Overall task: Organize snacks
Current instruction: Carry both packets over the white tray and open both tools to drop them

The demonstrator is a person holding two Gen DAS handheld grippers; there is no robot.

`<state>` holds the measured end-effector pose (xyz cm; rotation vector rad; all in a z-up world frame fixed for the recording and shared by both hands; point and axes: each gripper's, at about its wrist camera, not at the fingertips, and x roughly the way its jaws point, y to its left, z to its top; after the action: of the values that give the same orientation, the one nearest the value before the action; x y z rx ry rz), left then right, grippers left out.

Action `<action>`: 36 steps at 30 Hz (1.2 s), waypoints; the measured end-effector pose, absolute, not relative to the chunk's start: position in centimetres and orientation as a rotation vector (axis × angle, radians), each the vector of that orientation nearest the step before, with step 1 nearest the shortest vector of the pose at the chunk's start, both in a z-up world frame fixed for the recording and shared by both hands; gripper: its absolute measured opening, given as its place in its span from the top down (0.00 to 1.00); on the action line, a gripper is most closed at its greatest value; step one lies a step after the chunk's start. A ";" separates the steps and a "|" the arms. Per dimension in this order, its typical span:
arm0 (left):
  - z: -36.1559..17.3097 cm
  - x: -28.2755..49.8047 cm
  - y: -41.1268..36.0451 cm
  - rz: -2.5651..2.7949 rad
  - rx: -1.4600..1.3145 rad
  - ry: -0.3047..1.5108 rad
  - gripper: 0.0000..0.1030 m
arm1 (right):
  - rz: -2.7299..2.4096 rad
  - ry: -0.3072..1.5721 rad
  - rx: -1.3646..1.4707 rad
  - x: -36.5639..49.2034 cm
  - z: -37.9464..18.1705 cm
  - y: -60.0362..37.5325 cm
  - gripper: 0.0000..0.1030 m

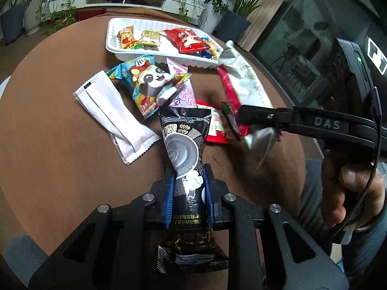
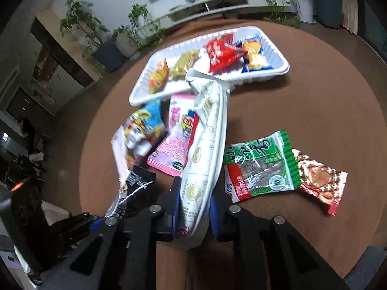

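Right gripper (image 2: 193,215) around forward-pointing white packet (image 2: 205,149).

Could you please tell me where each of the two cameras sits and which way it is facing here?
Left wrist: on the left tool, looking down along it at the black packet it grips, towards the tray; the right tool and a hand show.
Right wrist: on the right tool, looking down at the white packet it grips, tray beyond; the left tool's side shows lower left.
Shared: tray, both held packets, brown table, panda packet.
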<state>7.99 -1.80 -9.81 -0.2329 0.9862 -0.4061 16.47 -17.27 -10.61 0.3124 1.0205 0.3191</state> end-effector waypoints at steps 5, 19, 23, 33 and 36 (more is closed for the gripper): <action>-8.7 7.8 -0.6 -0.415 -0.288 0.958 0.81 | 0.331 0.973 0.352 15.6 -9.1 -18.7 0.79; -3.0 12.9 4.6 -0.333 -0.316 0.838 0.81 | 0.171 0.882 0.458 18.1 -6.7 -28.5 0.79; -0.5 16.6 6.0 -0.299 -0.291 0.800 0.81 | 0.116 0.823 0.451 20.4 -4.2 -31.1 0.79; 2.5 27.6 3.3 -0.292 -0.183 0.782 0.81 | 0.255 0.780 0.274 29.1 0.4 -24.2 0.79; 0.9 30.7 2.1 -0.282 -0.157 0.828 0.81 | 0.319 0.833 0.224 32.2 -0.8 -20.3 0.79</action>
<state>30.73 2.05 0.86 -0.1567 0.8283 -0.2824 32.16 -20.32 -0.79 0.2238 0.8331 0.3193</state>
